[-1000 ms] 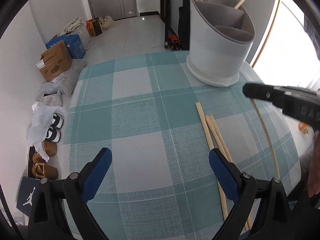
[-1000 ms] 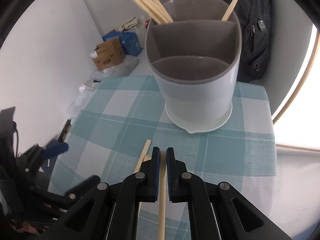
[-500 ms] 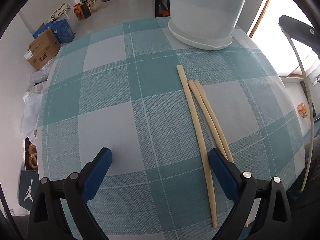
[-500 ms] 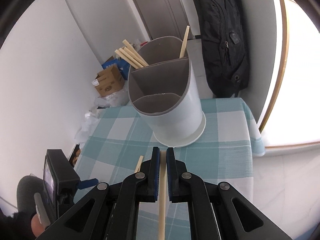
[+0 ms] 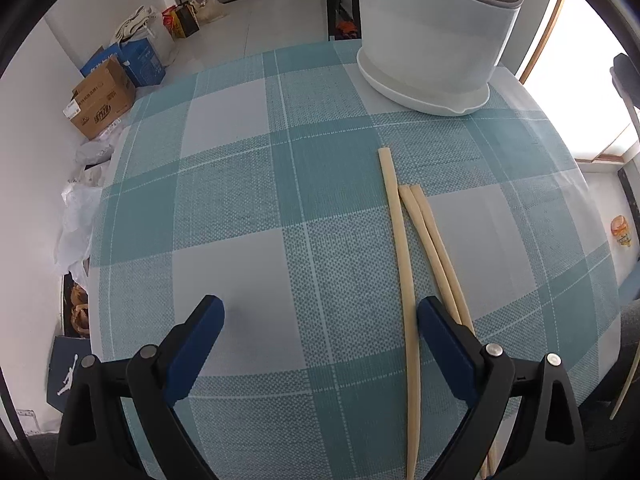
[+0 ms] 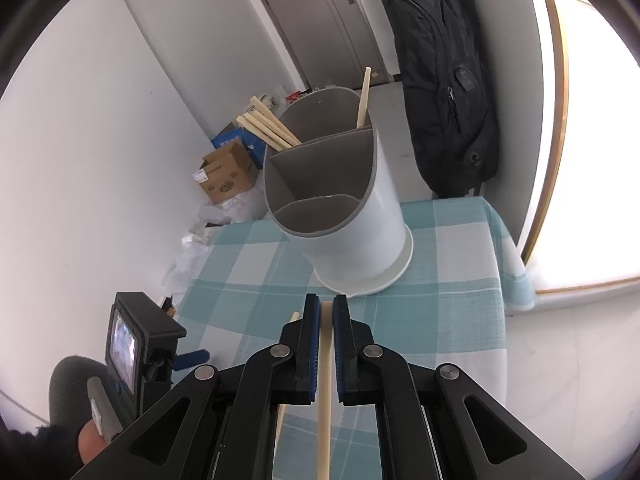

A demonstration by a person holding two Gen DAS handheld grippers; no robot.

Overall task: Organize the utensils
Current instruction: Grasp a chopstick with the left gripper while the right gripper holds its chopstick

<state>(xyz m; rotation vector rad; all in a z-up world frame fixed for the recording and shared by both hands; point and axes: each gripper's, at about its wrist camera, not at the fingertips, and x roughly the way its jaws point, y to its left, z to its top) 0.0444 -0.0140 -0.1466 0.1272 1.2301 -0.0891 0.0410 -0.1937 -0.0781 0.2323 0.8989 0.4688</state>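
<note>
On the left, the left claw (image 5: 320,330) hovers over the checked surface (image 5: 248,216), its jaws wide apart and holding nothing. Three loose chopsticks (image 5: 404,264) lie side by side near its right-hand finger, the longest one passing just inside that finger, the other two partly under it.

Further right, the right claw (image 6: 326,344) is clamped on a single chopstick (image 6: 324,420), which runs back along the jaws toward the camera. Ahead of it stands the white utensil holder (image 6: 352,236), with three compartments; the far one already holds several chopsticks (image 6: 266,128).

The step in hand looks like carrying the held stick to the holder. To do it well, lift high enough to clear the rim, tip the stick toward upright, aim for the far compartment with its fellows, and release only once the lower end is inside.

The holder's top is cut off in the left view, and the held stick's rear end runs out of frame. The floors of the compartments are hidden.
</note>
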